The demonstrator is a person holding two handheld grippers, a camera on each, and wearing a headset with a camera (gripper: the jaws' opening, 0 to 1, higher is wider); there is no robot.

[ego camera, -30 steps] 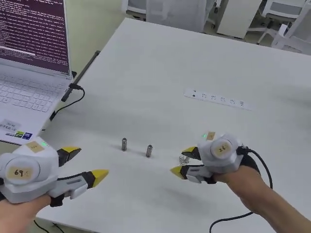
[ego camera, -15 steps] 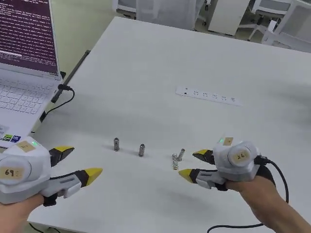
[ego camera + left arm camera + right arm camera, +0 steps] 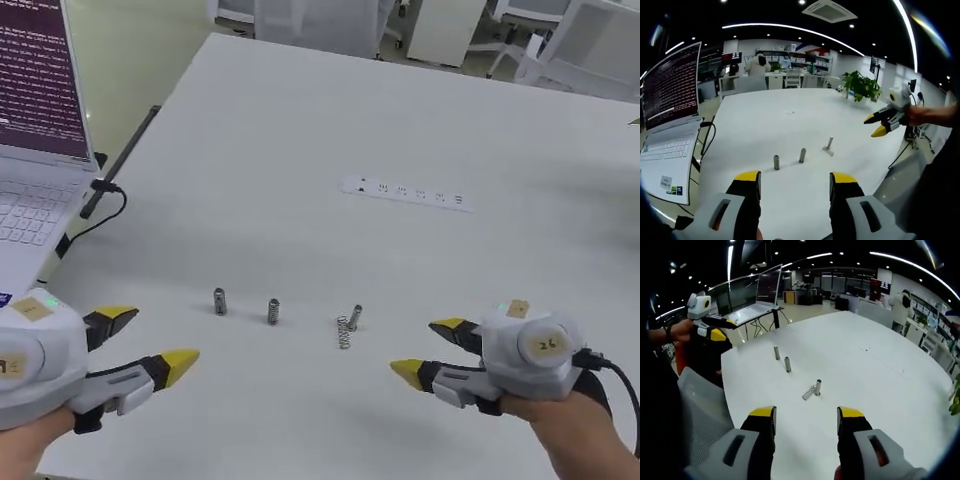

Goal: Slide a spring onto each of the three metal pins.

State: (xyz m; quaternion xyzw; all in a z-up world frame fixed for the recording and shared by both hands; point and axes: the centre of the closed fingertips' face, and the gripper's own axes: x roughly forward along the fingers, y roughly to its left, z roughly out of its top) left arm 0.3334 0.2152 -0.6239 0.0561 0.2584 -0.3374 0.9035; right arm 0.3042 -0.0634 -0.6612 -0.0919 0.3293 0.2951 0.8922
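- The left yellow-tipped gripper [image 3: 148, 338] hovers at the near edge of the white table [image 3: 300, 120], jaws spread wide and holding nothing, beside a white laptop [image 3: 25, 195].
- The right yellow-tipped gripper [image 3: 427, 348] is just as wide open and empty.
- Between them, a small steel coil spring [image 3: 344, 332] lies against the rightmost short metal pin [image 3: 355, 317].
- Two more pins [image 3: 273, 311] stand upright to its left.

Three pins [image 3: 354, 317]; one loose spring [image 3: 344, 333]; seemingly two fitted springs [image 3: 273, 311].
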